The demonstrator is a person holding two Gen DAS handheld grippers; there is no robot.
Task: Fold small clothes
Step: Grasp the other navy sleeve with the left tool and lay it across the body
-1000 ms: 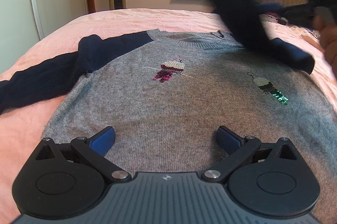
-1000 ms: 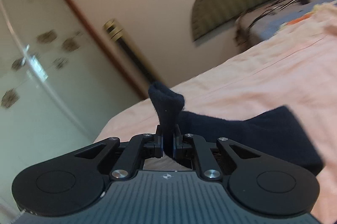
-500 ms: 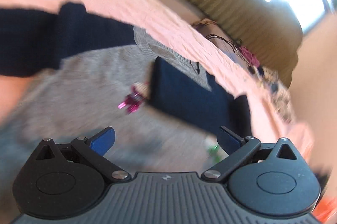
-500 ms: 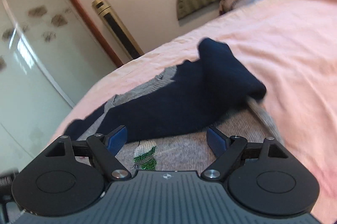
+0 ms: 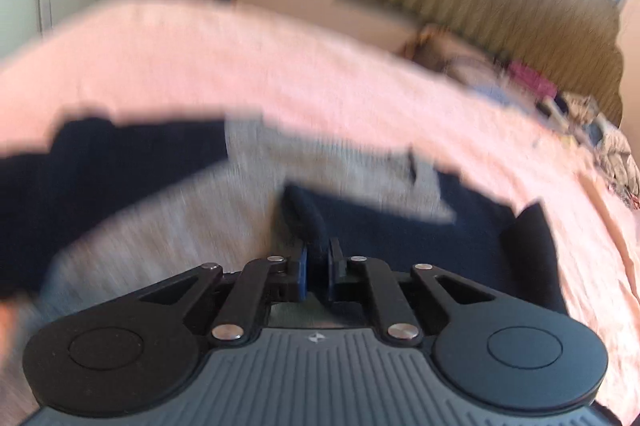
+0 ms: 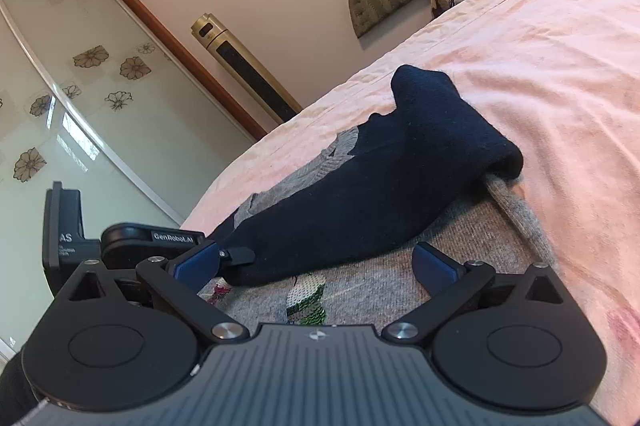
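- Your left gripper point(image 5: 316, 268): jaws clamped on the navy sleeve point(image 6: 400, 186) folded across the sweater point(image 6: 400, 286).
- Your right gripper point(image 6: 316, 266): jaws apart, holding nothing.
- No containers visible.

Motion blur smears the sweater point(image 5: 168, 226) and bedspread point(image 5: 280, 66).

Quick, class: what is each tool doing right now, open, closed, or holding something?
Left tool: closed on the navy sleeve.
Right tool: open, holding nothing, above the grey sweater.
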